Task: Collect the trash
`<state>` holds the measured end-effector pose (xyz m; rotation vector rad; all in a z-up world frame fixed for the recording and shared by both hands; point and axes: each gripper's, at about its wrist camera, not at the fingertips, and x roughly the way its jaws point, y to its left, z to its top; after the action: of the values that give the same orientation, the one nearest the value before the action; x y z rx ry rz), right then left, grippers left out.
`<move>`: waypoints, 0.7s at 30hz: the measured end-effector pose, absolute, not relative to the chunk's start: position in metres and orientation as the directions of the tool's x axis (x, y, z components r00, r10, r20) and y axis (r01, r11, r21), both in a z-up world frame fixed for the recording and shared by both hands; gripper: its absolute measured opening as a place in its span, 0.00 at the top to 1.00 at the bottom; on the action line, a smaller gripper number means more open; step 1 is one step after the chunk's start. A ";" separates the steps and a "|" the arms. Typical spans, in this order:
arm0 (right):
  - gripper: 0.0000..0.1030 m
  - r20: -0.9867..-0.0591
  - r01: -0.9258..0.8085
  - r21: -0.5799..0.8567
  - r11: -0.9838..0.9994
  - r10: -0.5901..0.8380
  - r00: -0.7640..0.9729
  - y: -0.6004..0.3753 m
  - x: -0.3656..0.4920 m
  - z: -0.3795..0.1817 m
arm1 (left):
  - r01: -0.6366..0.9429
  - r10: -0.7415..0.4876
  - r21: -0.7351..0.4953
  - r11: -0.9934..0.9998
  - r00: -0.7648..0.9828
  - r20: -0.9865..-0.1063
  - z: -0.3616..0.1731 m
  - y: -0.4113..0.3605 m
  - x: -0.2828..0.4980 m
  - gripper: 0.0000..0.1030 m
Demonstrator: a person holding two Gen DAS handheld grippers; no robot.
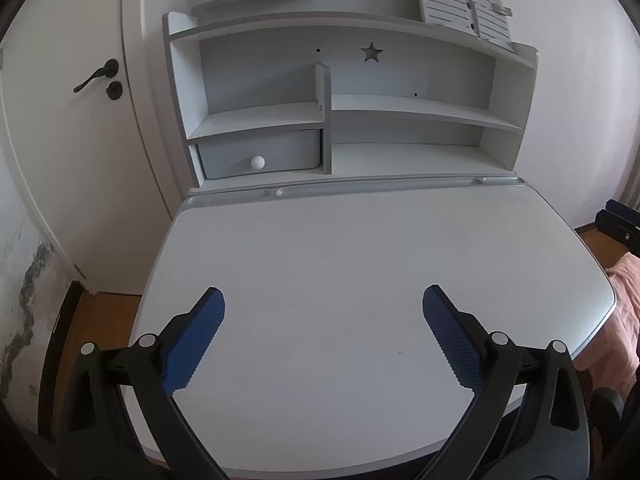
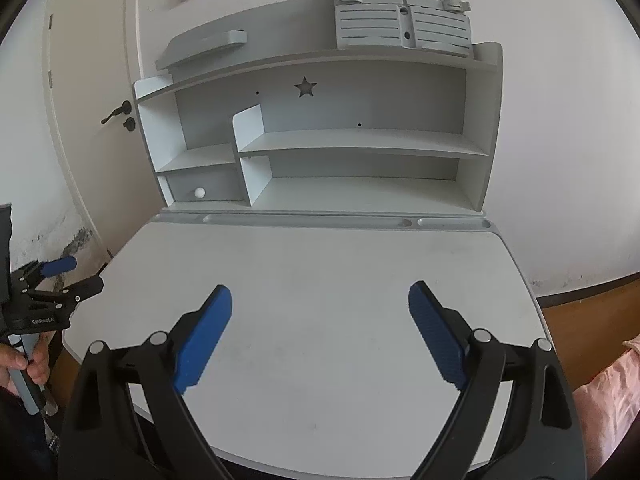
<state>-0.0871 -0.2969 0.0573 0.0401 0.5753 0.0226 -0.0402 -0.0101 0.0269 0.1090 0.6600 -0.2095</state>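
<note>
Trash is nowhere that I can find in either wrist view: no wrapper, scrap or crumpled paper on the counter (image 1: 360,264), and no bin or bag to drop it into. From that I judge the job is either at its very beginning, with the rubbish somewhere outside these views, or already finished on this surface; the frames alone do not let me say which. Only faint marks show on the white top, too small to call litter.

The left tongs (image 1: 323,336) hover over the near part of the counter with the blue pads spread wide and nothing between them. The right tongs (image 2: 320,334) stand the same way, wide apart and empty. In the right wrist view I also see the left tool off the counter's left edge, a hand (image 2: 24,364) wrapped around its grip.

As for containers, the shelf unit (image 1: 348,80) at the back has bare compartments as far as I can see. Its small drawer (image 1: 260,156) with the white knob is shut, so I cannot tell its contents. The pen grooves (image 2: 308,223) along the counter's back edge look empty. On top of the unit lie a slatted grey panel (image 2: 400,16) and a grey tray-like piece (image 2: 204,46).
</note>
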 end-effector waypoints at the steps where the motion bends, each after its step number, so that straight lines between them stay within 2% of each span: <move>1: 0.16 -0.547 -0.012 0.041 0.999 0.032 0.836 -0.297 -0.086 0.056 | 0.228 -0.159 0.033 0.973 0.768 -0.620 0.026 -0.012 -0.040 0.06; 7: 0.16 -0.574 -0.004 0.045 0.999 0.029 0.818 -0.303 -0.083 0.045 | 0.238 -0.158 0.041 0.970 0.752 -0.640 0.016 -0.019 -0.039 0.06; 21: 0.16 -0.572 0.002 0.053 0.999 0.029 0.819 -0.307 -0.086 0.045 | 0.240 -0.154 0.048 0.970 0.750 -0.643 0.013 -0.025 -0.041 0.06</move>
<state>-0.0858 -0.3069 0.0446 0.0524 0.6102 0.0140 -0.0407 -0.0253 0.0129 0.1311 0.6902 -0.2159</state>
